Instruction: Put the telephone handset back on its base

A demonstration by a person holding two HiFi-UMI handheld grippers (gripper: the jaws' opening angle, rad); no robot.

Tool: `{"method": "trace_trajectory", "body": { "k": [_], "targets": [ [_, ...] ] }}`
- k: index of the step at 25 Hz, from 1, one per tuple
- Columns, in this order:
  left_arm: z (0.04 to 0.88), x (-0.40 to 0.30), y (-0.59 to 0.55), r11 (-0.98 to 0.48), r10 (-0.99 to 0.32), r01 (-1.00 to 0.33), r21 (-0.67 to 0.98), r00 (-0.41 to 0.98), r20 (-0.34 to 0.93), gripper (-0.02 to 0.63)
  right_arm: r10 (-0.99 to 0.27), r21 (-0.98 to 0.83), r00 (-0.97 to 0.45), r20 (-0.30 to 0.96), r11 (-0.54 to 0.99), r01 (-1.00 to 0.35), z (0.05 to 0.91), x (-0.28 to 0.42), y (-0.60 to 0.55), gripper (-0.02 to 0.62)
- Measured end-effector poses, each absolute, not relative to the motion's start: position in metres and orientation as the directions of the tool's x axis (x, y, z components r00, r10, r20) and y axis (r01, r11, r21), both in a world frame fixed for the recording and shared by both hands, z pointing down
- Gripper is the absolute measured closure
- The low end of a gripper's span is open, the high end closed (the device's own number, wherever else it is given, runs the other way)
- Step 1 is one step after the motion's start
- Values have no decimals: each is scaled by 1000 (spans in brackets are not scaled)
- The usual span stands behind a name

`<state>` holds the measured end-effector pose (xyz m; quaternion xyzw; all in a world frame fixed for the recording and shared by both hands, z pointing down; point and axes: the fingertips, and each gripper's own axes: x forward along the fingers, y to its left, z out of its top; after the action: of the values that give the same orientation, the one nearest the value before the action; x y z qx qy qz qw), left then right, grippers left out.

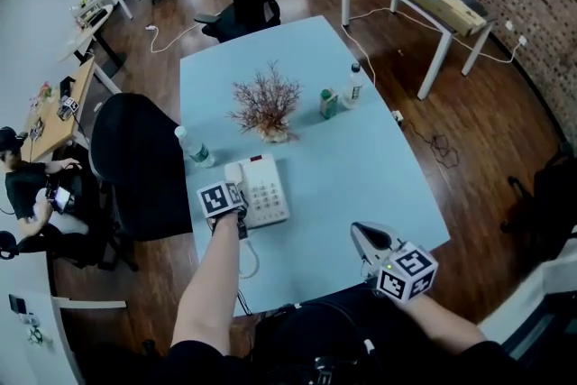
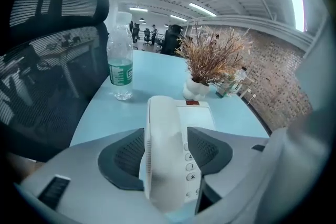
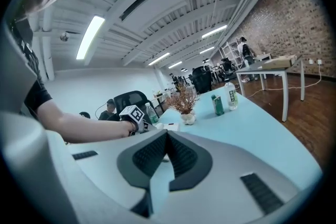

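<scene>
The white handset (image 1: pixel 235 178) lies along the left side of the white telephone base (image 1: pixel 267 191) on the light blue table (image 1: pixel 361 167). My left gripper (image 1: pixel 233 197) straddles the handset's near end. In the left gripper view the handset (image 2: pixel 163 118) runs between the dark pads (image 2: pixel 123 157), and keys of the base (image 2: pixel 198 113) show in the gap beside the right pad; the jaws stand wide and do not press on it. My right gripper (image 1: pixel 361 232) hovers over the table's near right part with its jaws together on nothing; its pads (image 3: pixel 184 157) meet at their tips.
Behind the phone stand a dried plant in a white pot (image 1: pixel 268 108), a water bottle (image 1: pixel 194 149), a green can (image 1: pixel 328 104) and a second bottle (image 1: pixel 355 84). A black chair (image 1: pixel 135 162) stands at the table's left edge. The phone cord (image 1: pixel 245 261) trails to the near edge.
</scene>
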<state>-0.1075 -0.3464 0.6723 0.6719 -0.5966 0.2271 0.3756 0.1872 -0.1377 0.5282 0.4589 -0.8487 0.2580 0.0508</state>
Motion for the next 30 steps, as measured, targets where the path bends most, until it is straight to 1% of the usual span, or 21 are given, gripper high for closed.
{"method": "trace_trajectory", "body": {
  "k": [2,4,5,6,8,9,12,14,16,20,22,25,30],
  "targets": [
    [652,-107,-337,-41,-670,-964,262,221,709,352,-738,-387,-594,320,471,-793,527,174,-134,580],
    [629,-101,-318,-112,-705,-946,303,290,647,353,-724,-381,-613,317,495,-781,527,161,-130,580],
    [619,-97,-304,-147,-716,-938,314,320,620,382,-717,-379,-622,315,505,-775,527,154,-128,580],
    [611,-94,-288,-179,-723,-933,313,341,601,466,-710,-380,-631,313,515,-768,527,147,-128,581],
    [599,-87,-249,-248,-717,-920,304,385,581,574,-694,-387,-651,307,534,-752,528,131,-125,580],
    [598,-82,-227,-290,-701,-906,309,421,576,604,-686,-389,-659,307,542,-745,528,123,-123,581],
    [602,-69,-157,-411,-623,-854,320,519,585,604,-653,-389,-681,330,564,-729,531,98,-115,581],
    [597,-72,-122,-427,-615,-843,328,537,577,604,-633,-380,-692,348,579,-721,534,83,-109,582],
    [589,-84,-102,-372,-651,-848,378,528,545,604,-620,-373,-700,354,593,-713,538,71,-104,582],
    [573,-120,-87,-202,-753,-885,420,415,511,604,-605,-389,-711,358,596,-702,539,49,-92,583],
    [561,-127,-83,-193,-780,-877,440,409,474,604,-601,-390,-711,365,594,-703,540,41,-85,581],
    [546,-131,-77,-226,-794,-872,434,422,436,605,-597,-386,-711,372,597,-703,543,30,-76,583],
    [554,-134,-58,-230,-775,-857,461,448,446,605,-598,-369,-705,380,601,-709,549,20,-64,583]
  ]
}}
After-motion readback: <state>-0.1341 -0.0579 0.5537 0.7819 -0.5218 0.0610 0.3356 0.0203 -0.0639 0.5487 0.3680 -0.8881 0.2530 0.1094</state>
